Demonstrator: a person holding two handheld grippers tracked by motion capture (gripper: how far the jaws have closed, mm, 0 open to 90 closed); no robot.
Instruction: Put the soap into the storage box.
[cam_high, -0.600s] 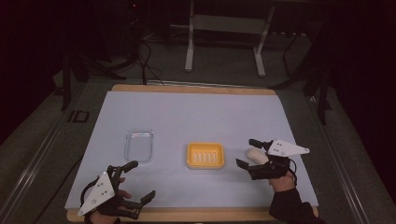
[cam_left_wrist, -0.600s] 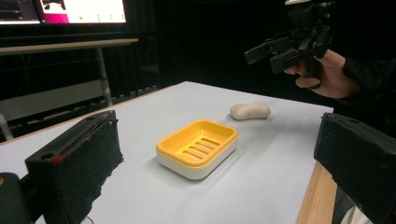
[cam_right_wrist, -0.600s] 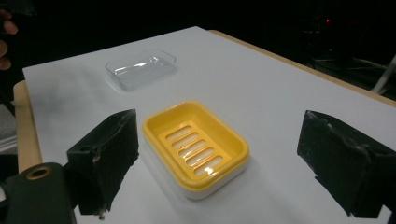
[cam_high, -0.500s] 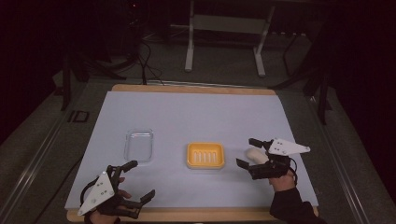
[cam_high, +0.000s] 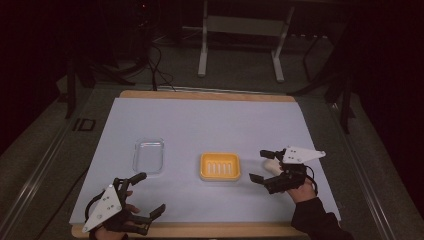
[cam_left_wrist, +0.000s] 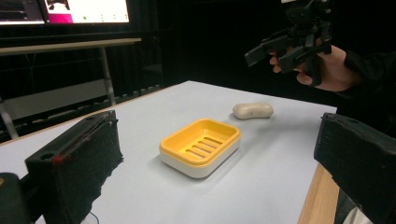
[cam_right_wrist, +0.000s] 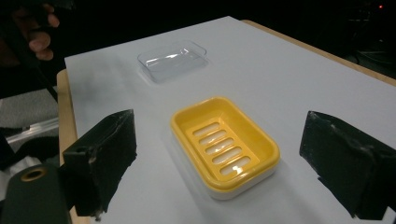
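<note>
We see the bar of soap (cam_high: 271, 166) lying flat on the white table cover (cam_high: 210, 120), its long axis running roughly nine to three in the high view, at three o'clock from the yellow soap dish (cam_high: 220, 166). Our right gripper (cam_high: 264, 167) is over it with jaws spread wide, one at the soap's twelve and one at its seven, neither pressing it. At nine o'clock from the dish lies a clear lid (cam_high: 148, 155), and at seven o'clock near the table edge our left gripper (cam_high: 148, 193) rests wide open, holding nothing.

Soap (cam_high: 271, 167) right of soap dish (cam_high: 220, 166)
</note>
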